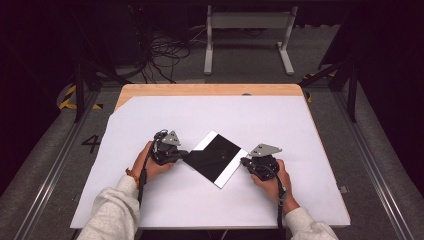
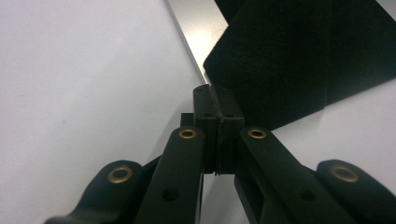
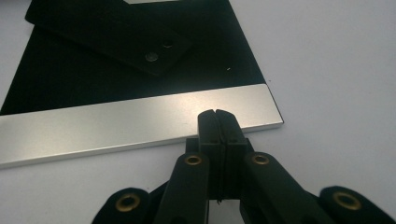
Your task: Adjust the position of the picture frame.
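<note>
A flat black square panel (image 1: 220, 152) with silver strips (image 3: 135, 123) along two edges lies as a diamond on the white table cover. A thin black flap (image 2: 299, 56) rises off its left corner and overlaps one silver strip (image 2: 198, 32). My left gripper (image 1: 172, 150) (image 2: 217, 93) is shut, with its jaws pinched on that flap's edge. My right gripper (image 1: 252, 162) (image 3: 216, 114) is shut with nothing between its jaws, its tips over the near silver strip close to the panel's right corner. A black strap with two round snaps (image 3: 140, 46) lies across the panel.
The white cover (image 1: 150, 200) spreads over a wooden table (image 1: 210, 90). Both forearms in light sleeves (image 1: 112, 215) come in from the near edge. Cables (image 1: 165, 55) and a white frame (image 1: 247, 35) stand on the floor beyond the table.
</note>
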Tool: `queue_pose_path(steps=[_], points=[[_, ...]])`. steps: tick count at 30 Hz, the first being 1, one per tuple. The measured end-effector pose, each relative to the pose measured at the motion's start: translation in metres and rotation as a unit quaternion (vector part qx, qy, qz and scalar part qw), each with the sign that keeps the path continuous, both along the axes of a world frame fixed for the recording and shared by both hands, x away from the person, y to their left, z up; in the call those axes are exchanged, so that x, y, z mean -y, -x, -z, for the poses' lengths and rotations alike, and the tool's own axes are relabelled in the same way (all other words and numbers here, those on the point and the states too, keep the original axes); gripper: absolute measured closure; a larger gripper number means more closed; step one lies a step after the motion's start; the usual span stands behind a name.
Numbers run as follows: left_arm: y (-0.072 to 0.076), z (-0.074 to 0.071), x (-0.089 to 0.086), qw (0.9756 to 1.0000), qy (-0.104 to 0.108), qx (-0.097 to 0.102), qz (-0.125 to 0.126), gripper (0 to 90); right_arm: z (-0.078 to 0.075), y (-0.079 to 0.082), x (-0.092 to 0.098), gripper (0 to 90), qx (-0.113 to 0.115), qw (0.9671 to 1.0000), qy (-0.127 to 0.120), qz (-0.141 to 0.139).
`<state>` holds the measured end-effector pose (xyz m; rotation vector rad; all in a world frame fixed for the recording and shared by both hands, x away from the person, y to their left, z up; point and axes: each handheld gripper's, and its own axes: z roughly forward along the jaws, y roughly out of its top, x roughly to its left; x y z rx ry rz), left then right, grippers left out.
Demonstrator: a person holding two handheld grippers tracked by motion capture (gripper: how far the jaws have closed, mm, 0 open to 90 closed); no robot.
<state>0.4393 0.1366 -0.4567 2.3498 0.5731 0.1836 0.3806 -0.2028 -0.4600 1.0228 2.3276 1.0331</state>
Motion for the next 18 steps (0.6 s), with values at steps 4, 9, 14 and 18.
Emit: queue_pose_path(steps=[4, 9, 14, 18], points=[[0.01, -0.001, 0.0, 0.9999, -0.002, -0.005, 0.013, 90.0, 0.0, -0.002, 0.002, 90.0, -0.002, 1.0, -0.001, 0.002], [0.024, -0.002, -0.001, 0.9995, -0.006, -0.011, 0.028, 90.0, -0.001, -0.004, 0.003, 90.0, -0.005, 1.0, 0.001, -0.004], [0.042, -0.002, -0.005, 0.9989, 0.001, -0.014, 0.044, 90.0, -0.001, -0.008, 0.003, 90.0, -0.005, 1.0, 0.0, -0.004], [0.054, -0.003, -0.005, 0.9981, 0.005, -0.014, 0.059, 87.2, 0.0, -0.01, 0.001, 90.0, -0.002, 1.0, -0.001, -0.003]])
